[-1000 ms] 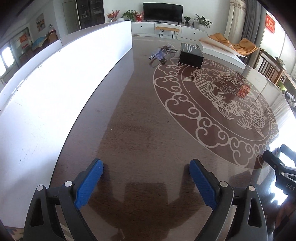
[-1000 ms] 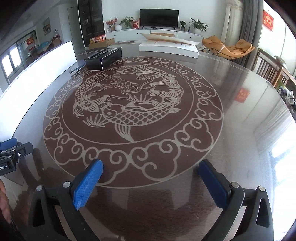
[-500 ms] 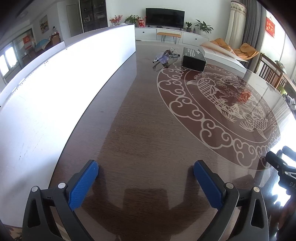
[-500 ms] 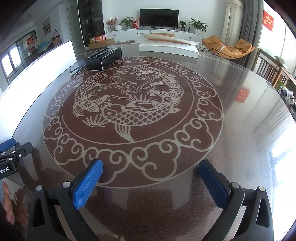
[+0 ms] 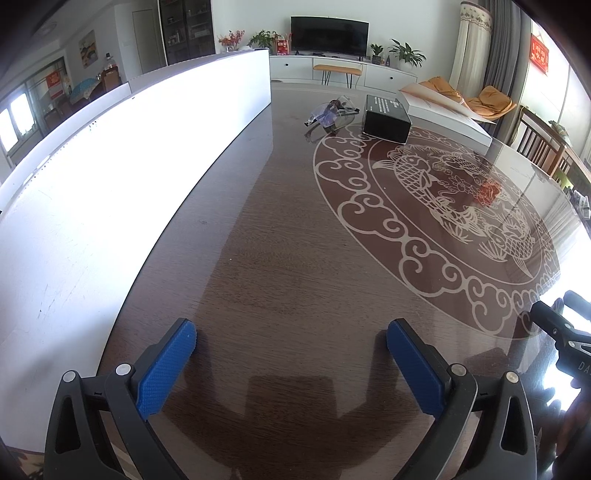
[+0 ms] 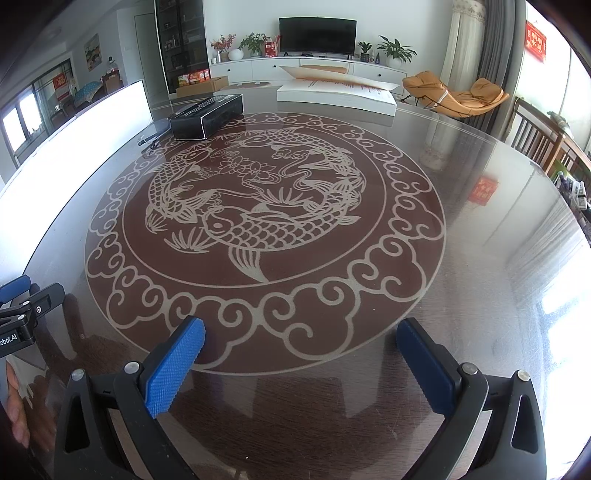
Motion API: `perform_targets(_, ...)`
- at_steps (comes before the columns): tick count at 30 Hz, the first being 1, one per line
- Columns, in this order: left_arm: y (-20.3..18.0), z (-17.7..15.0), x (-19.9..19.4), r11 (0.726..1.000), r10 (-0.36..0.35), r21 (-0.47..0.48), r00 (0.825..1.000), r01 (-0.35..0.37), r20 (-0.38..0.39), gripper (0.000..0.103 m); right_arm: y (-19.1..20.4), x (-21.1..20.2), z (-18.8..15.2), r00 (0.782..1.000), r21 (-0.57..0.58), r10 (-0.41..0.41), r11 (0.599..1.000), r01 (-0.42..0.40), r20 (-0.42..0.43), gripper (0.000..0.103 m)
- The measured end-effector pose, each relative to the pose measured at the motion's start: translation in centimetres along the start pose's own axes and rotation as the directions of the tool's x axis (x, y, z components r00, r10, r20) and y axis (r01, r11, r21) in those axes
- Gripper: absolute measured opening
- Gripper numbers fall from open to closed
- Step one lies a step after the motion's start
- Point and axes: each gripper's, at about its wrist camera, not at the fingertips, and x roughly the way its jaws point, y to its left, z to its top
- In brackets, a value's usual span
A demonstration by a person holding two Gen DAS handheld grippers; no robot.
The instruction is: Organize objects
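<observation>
Both grippers gaping, nothing between the ribbed blue pads: left gripper (image 5: 291, 349) just finished widening, right gripper (image 6: 301, 345) likewise loose. Glossy dark wood table (image 5: 280, 266) with a carp medallion. Far edge: boxy black case (image 5: 386, 120) beside clear safety glasses (image 5: 330, 112), tangled, hard to read.

A home living room.
A television (image 6: 317, 34) stands on a long white cabinet (image 6: 306, 70) at the far wall among potted plants (image 6: 395, 50), an orange lounge chair (image 6: 456, 94) sits far right by curtains (image 6: 495, 62), and a glass-topped table (image 6: 480, 229) with a carp design fills the near space.
</observation>
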Motion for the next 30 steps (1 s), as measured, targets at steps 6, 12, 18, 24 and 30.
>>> perform_targets(6, 0.0, 0.0, 0.0, 1.0, 0.0, 0.0, 1.0, 0.0, 0.0, 0.103, 0.5, 0.8, 1.1, 1.0, -0.01, 0.005, 1.0, -0.005, 0.0, 0.103)
perform_targets(12, 0.0, 0.0, 0.0, 1.0, 0.0, 0.0, 1.0, 0.0, 0.0, 0.103, 2.2, 3.2, 4.5, 0.998, -0.081, 0.055, 0.995, -0.057, -0.021, 0.103)
perform_targets(18, 0.0, 0.0, 0.1, 1.0, 0.0, 0.0, 1.0, 0.0, 0.0, 0.103, 5.7, 7.3, 10.7, 0.988, -0.176, 0.114, 0.976, -0.132, -0.107, 0.103)
perform_targets(24, 0.0, 0.0, 0.1, 1.0, 0.0, 0.0, 1.0, 0.0, 0.001, 0.103, 9.8, 9.2, 18.1, 0.978, -0.198, 0.181, 0.96, -0.199, -0.106, 0.099)
perform_targets(30, 0.0, 0.1, 0.2, 1.0, -0.001, 0.001, 1.0, 0.001, 0.0, 0.103, 12.9, 12.7, 23.9, 0.98, -0.099, 0.147, 0.982, -0.161, -0.131, 0.099)
